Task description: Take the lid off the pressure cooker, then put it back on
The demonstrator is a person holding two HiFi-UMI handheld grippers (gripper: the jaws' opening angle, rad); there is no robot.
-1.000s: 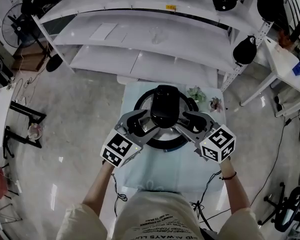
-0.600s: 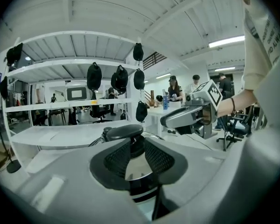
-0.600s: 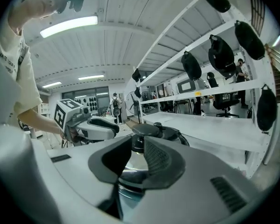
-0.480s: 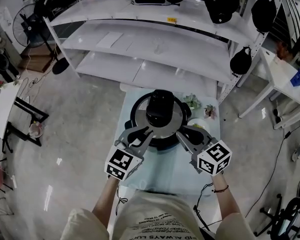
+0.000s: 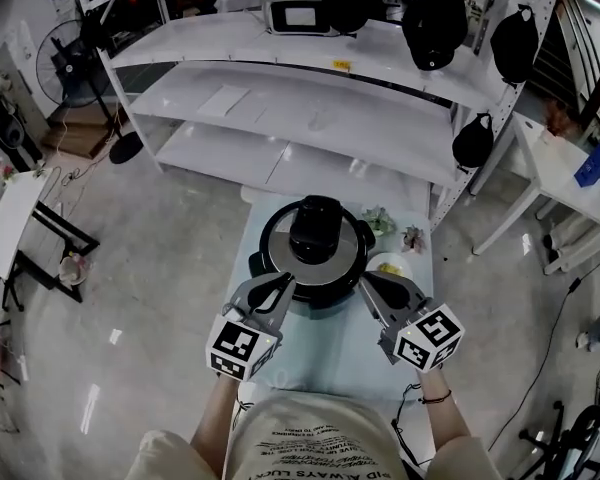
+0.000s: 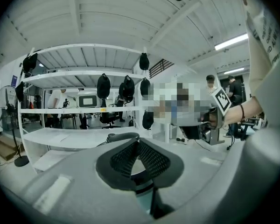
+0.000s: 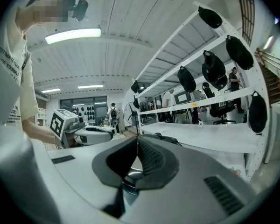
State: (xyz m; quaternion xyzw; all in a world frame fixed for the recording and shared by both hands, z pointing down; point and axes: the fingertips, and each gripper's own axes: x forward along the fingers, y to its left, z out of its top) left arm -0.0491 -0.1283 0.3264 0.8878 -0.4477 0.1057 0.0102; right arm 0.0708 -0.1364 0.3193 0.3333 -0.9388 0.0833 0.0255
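Starting at the left tool and right tool: both had just clenched shut, empty, just before the round black pressure cooker on the pale blue tabletop. Its silver lid sat seated, black-handled. Removal judged pending; the tools must reopen.

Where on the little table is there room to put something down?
The free patch is the bare table top nearest the person, in front of the pressure cooker and between the left gripper and right gripper. The right side is crowded: a small plate and little plants sit beside the cooker.
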